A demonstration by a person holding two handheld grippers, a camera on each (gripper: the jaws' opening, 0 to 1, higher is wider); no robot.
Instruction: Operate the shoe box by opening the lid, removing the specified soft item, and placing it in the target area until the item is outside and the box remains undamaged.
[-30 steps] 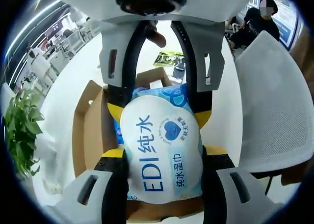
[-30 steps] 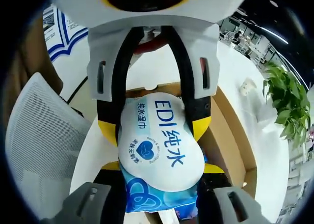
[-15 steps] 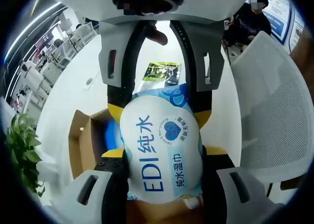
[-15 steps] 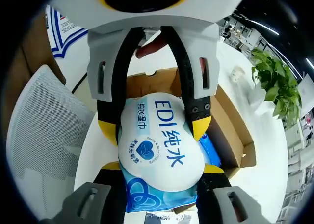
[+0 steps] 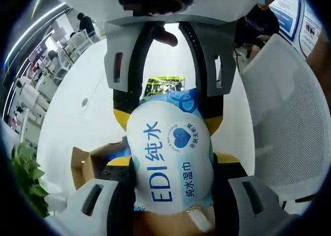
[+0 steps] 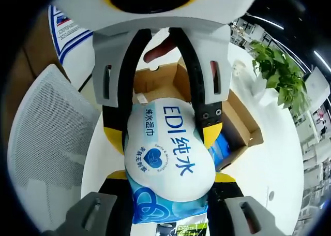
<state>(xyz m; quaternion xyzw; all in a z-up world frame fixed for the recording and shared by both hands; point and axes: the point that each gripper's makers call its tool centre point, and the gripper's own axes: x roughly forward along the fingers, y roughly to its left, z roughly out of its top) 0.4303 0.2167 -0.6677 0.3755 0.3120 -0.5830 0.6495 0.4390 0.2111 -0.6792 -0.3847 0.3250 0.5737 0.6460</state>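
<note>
Both grippers are clamped on the same wipes pack (image 5: 168, 158), one from each end, so it hangs above the white surface (image 5: 93, 91). In the left gripper view the left gripper (image 5: 169, 166) squeezes its near end, with the right gripper (image 5: 166, 119) gripping from 12 o'clock. The open cardboard box (image 5: 85, 161) sits lower down at 8 o'clock, and a dark packet (image 5: 163, 84) lies farther out at 12. A mesh chair (image 5: 282, 106) stands at 3 o'clock. In the right gripper view the box (image 6: 243, 117) sits at 2 o'clock, with a plant (image 6: 276, 73) beyond.
</note>
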